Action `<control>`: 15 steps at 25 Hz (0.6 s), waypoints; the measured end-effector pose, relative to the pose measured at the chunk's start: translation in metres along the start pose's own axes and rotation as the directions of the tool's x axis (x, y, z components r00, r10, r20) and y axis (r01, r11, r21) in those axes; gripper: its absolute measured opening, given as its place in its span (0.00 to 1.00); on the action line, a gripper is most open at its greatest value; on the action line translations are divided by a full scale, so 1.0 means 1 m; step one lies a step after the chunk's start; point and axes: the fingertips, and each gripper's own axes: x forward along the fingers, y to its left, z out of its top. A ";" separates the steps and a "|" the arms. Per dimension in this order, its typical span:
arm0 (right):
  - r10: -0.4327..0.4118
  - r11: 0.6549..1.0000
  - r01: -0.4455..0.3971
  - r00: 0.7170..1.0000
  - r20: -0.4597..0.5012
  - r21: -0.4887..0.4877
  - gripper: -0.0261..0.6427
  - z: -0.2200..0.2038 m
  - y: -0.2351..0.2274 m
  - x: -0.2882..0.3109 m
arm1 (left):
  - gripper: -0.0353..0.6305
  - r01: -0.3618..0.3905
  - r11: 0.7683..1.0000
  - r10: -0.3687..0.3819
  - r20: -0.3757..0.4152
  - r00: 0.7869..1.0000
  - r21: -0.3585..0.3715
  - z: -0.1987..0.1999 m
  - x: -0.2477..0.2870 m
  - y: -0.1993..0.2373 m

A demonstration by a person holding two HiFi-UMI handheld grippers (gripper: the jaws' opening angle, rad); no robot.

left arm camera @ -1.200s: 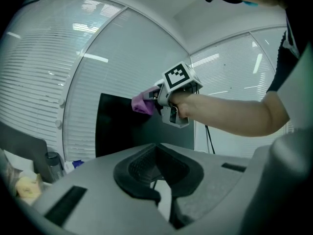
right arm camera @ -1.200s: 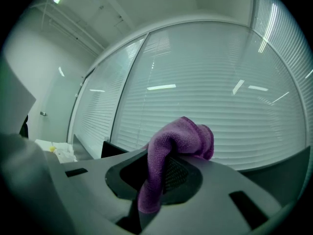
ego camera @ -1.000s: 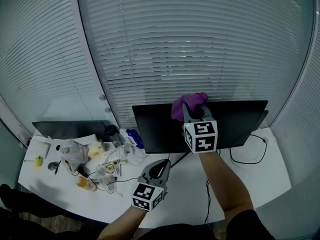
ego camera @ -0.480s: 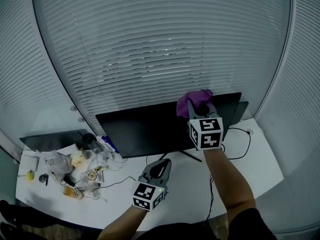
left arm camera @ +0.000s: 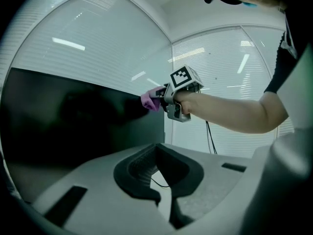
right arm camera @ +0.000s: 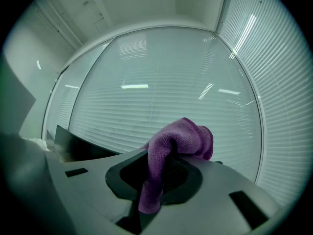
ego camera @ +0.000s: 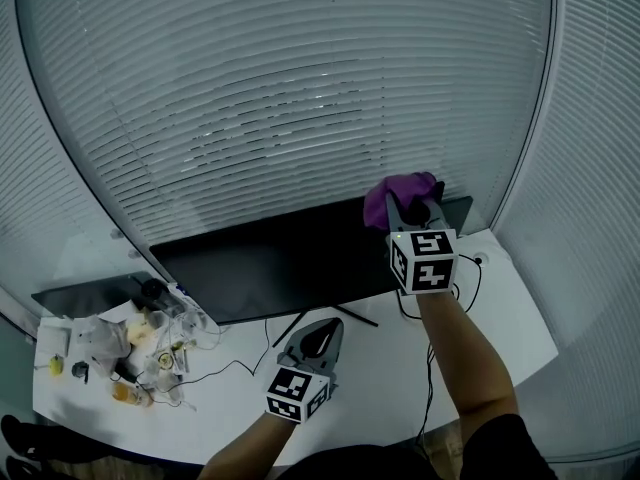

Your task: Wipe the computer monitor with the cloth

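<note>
A wide black monitor [ego camera: 280, 263] stands on the white desk [ego camera: 370, 393]. At its top right corner my right gripper [ego camera: 412, 208] is shut on a purple cloth [ego camera: 397, 190], which rests against the upper edge. The right gripper view shows the cloth [right arm camera: 178, 136] bunched over and hanging between the jaws of that gripper [right arm camera: 164, 155], with the monitor [right arm camera: 78, 148] to the left. My left gripper [ego camera: 325, 330] hovers low over the desk in front of the monitor stand, shut and holding nothing. From the left gripper [left arm camera: 156, 148] I see the dark screen [left arm camera: 73, 116] and the cloth [left arm camera: 148, 101] at its corner.
Window blinds [ego camera: 300, 88] curve close behind the monitor. Bottles, bags and small clutter [ego camera: 130, 348] crowd the desk's left end, beside a second dark screen [ego camera: 80, 293]. Cables [ego camera: 432, 353] trail across the desk under the right arm.
My right gripper has carried the cloth rightwards along the monitor's top edge to its right corner. The left gripper has stayed put.
</note>
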 end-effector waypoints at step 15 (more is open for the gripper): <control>-0.026 0.999 0.028 0.999 -0.035 0.039 0.13 -0.025 -0.104 -0.020 | 0.06 0.033 0.999 -0.033 0.012 0.999 0.000 0.003 0.073 -0.066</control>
